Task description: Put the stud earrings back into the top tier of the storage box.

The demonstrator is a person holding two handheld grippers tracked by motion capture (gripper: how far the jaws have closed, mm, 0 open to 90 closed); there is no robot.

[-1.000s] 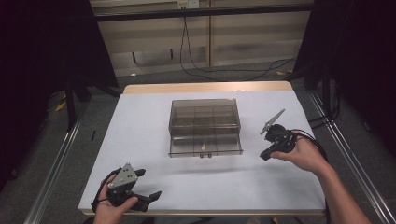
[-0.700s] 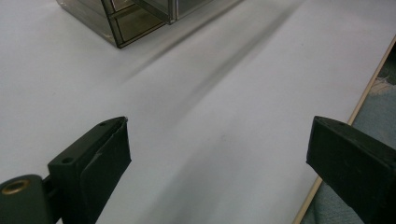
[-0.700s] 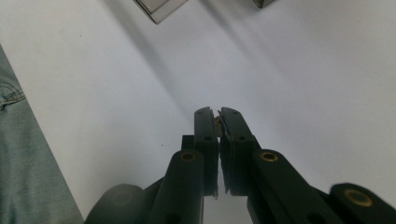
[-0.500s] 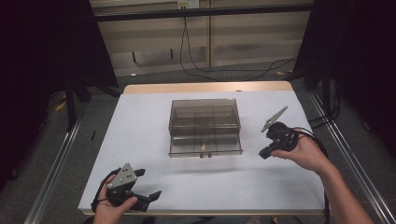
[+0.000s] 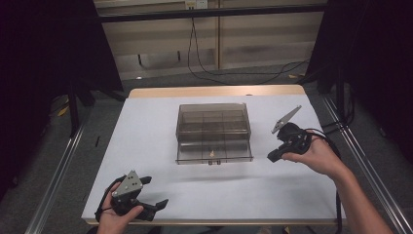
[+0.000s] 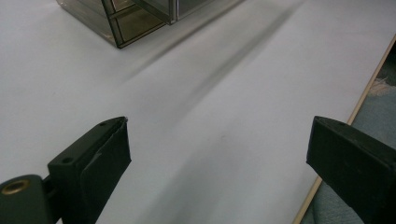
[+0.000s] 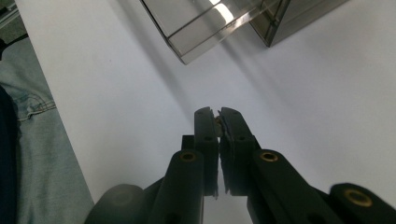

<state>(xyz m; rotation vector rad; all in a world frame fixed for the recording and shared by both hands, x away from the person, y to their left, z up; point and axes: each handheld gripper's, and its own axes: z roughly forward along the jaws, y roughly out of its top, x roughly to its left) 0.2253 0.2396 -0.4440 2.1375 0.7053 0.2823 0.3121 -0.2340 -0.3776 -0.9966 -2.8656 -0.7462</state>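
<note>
right gripper [image 5: 272,157] beside clear drawer box [image 5: 213,131], jaws together, pinching tiny object [image 7: 218,122], likely bound for open drawer [image 5: 214,153]. left gripper [image 5: 158,204] idle near table [image 5: 146,126] front edge, jaws wide apart, empty.

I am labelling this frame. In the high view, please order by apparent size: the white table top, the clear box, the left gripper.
1. white table top
2. clear box
3. left gripper, nearer the camera yet plainly smallest
</note>
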